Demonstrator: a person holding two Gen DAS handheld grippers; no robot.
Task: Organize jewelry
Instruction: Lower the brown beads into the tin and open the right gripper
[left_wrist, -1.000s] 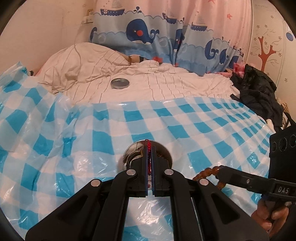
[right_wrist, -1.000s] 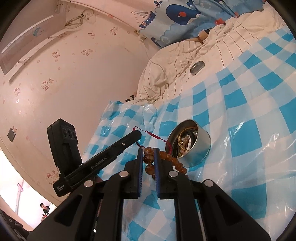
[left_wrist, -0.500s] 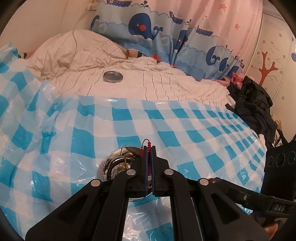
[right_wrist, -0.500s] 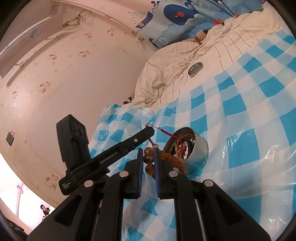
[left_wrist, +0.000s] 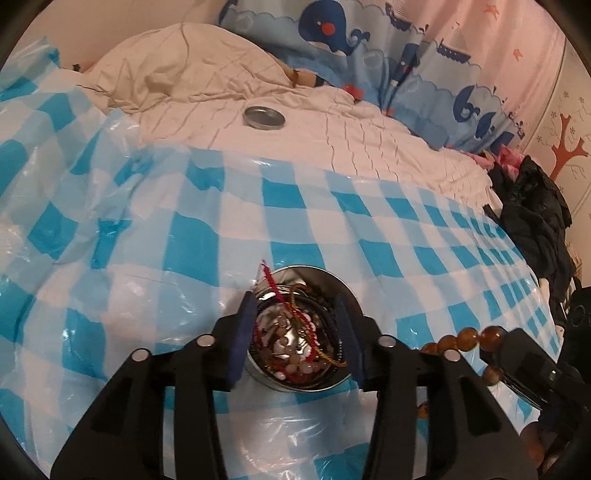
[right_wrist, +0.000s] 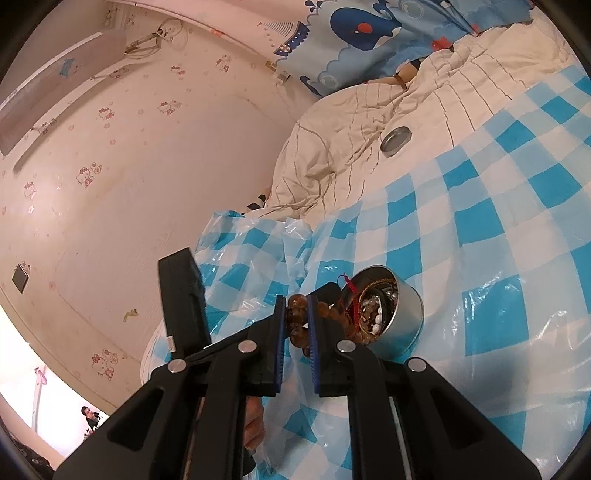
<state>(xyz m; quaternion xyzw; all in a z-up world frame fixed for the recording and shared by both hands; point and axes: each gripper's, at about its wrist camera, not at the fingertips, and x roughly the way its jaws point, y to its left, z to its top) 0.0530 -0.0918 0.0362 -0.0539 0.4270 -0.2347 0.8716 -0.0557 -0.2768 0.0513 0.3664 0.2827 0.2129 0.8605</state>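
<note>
Jewelry tangles inside the round metal tin (left_wrist: 301, 384): red cord (left_wrist: 275, 286), pale beads. Left gripper (left_wrist: 295, 332) gapes above the tin; right gripper (right_wrist: 297, 321) beside it pinches amber bead bracelet (right_wrist: 298, 314).

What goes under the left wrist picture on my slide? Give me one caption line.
Open left gripper above a round tin of tangled jewelry on a blue checked sheet.

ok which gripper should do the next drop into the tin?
Right. The right gripper is shut on the amber bead bracelet beside the tin; the left gripper hangs open and empty over it.
</note>
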